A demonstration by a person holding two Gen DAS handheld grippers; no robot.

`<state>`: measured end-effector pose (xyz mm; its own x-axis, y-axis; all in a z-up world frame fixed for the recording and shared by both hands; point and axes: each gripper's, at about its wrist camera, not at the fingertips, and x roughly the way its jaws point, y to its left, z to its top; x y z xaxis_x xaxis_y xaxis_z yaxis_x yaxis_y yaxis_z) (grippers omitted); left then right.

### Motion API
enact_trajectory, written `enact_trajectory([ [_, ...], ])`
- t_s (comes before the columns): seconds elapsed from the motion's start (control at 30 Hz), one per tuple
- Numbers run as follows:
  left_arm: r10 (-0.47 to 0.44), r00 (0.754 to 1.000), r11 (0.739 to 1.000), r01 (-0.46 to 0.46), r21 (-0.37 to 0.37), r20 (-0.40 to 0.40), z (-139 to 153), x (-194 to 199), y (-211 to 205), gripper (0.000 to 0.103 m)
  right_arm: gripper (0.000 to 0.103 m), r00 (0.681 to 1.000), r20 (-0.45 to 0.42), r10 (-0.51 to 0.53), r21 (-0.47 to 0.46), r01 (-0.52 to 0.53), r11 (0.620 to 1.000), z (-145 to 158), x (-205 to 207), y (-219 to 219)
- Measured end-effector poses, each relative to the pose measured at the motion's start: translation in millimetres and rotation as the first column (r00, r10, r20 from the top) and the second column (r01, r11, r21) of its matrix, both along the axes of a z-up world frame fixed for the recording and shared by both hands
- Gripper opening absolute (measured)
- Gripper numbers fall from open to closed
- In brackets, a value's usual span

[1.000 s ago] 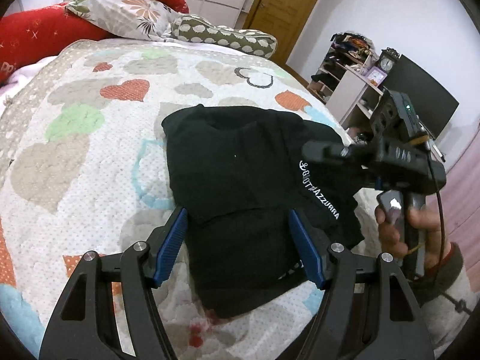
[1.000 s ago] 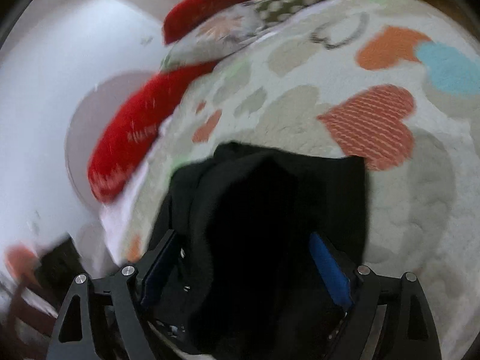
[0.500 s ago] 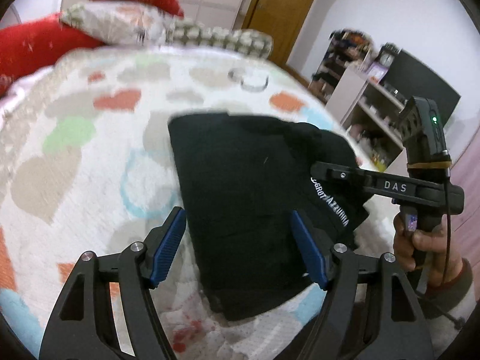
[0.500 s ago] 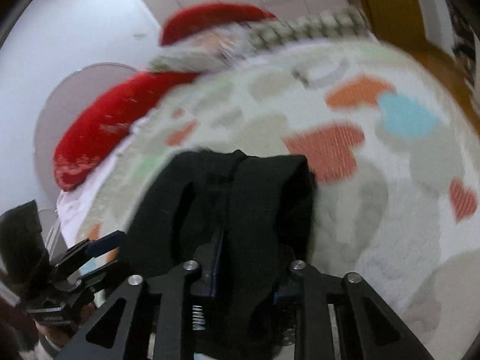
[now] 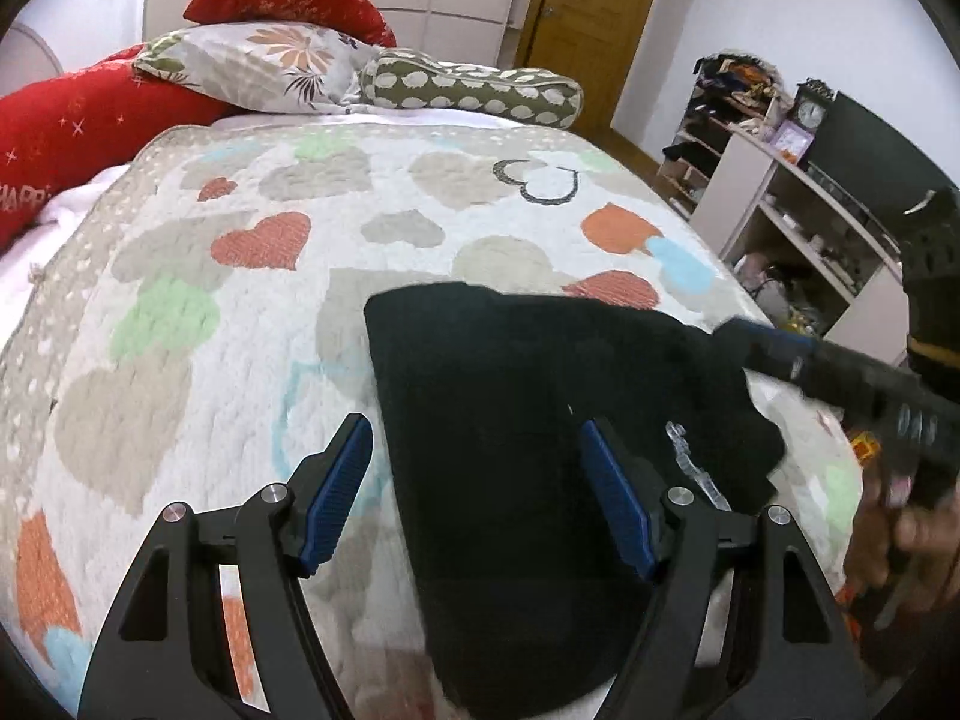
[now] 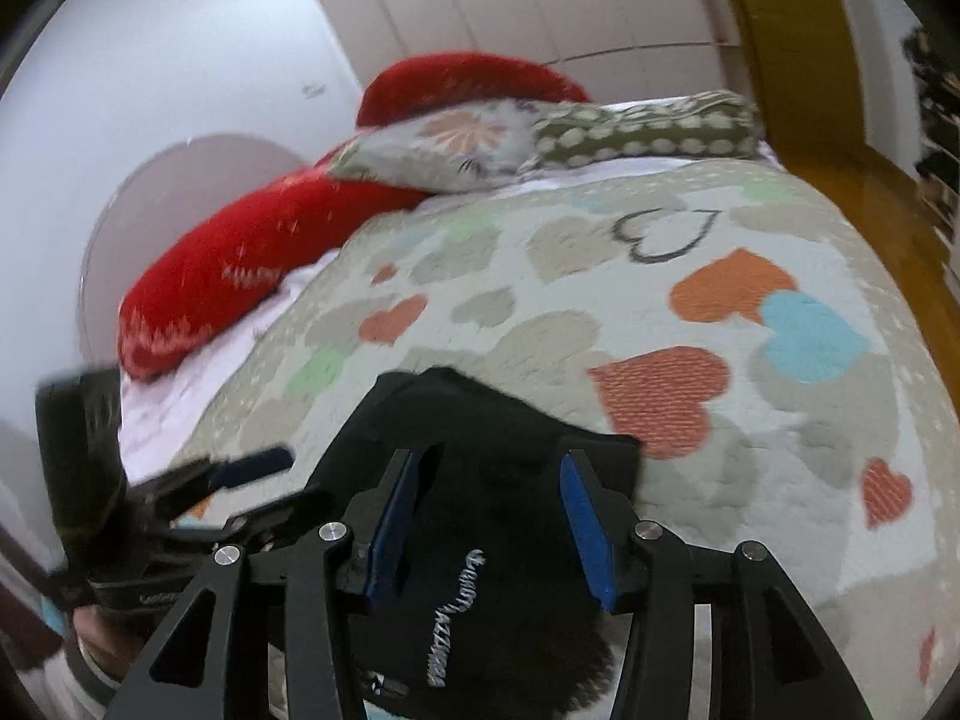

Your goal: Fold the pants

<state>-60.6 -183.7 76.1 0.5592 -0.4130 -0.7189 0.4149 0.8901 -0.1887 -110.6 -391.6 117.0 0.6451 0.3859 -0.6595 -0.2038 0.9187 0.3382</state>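
The black pants (image 5: pixel 540 438) lie folded into a compact bundle on the heart-patterned bedspread (image 5: pixel 252 312). My left gripper (image 5: pixel 480 480) is open and empty, hovering over the bundle's near left part. The pants also show in the right wrist view (image 6: pixel 480 540), with white lettering on the near fold. My right gripper (image 6: pixel 486 516) is open just above the bundle's right end, holding nothing. It appears blurred at the right of the left wrist view (image 5: pixel 840 372).
Red pillows (image 5: pixel 72 120), a floral pillow (image 5: pixel 252 69) and a dotted bolster (image 5: pixel 474 87) lie at the bed's head. Shelves (image 5: pixel 780 210) and a dark screen stand off the bed's right side. A wooden door (image 5: pixel 600 6) is behind.
My right gripper was shut on the pants half a second ago and has opened and let go. The fold now lies flat. My left gripper stayed open and rose slightly.
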Motion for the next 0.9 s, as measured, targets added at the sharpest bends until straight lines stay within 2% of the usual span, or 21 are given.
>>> enact_trajectory([
  [0.1, 0.010, 1.000, 1.000, -0.010, 0.014, -0.009, -7.4, 12.8, -7.1, 0.073, 0.048, 0.999, -0.032, 0.000, -0.043, -0.002, 0.999, -16.8, 14.1, 7.8],
  [0.2, 0.010, 0.999, 0.999, -0.008, 0.044, -0.041, -22.9, 23.2, -15.9, 0.073, 0.048, 0.997, -0.064, -0.041, -0.089, 0.035, 0.995, -33.3, 27.8, 1.5],
  [0.33, 0.008, 0.999, 1.000, -0.007, 0.026, -0.044, -29.0, 29.1, -18.0, 0.073, 0.048, 0.993, -0.105, -0.055, -0.034, 0.052, 0.998, -50.1, 42.0, -11.8],
  [0.43, 0.013, 0.999, 0.999, -0.011, 0.034, -0.046, -30.3, 32.2, -20.4, 0.073, 0.049, 0.993, -0.102, -0.056, -0.038, 0.053, 0.998, -53.9, 47.0, -12.9],
  [0.6, 0.021, 0.999, 0.999, -0.019, 0.044, -0.040, -28.8, 30.0, -20.5, 0.073, 0.049, 0.992, -0.112, -0.061, -0.055, 0.055, 0.997, -44.6, 41.0, -8.7],
  [0.9, 0.014, 1.000, 0.998, -0.013, 0.064, -0.010, -15.7, -2.4, -14.9, 0.073, 0.049, 0.997, -0.080, -0.007, -0.101, -0.001, 0.995, -17.3, -6.8, 4.8],
])
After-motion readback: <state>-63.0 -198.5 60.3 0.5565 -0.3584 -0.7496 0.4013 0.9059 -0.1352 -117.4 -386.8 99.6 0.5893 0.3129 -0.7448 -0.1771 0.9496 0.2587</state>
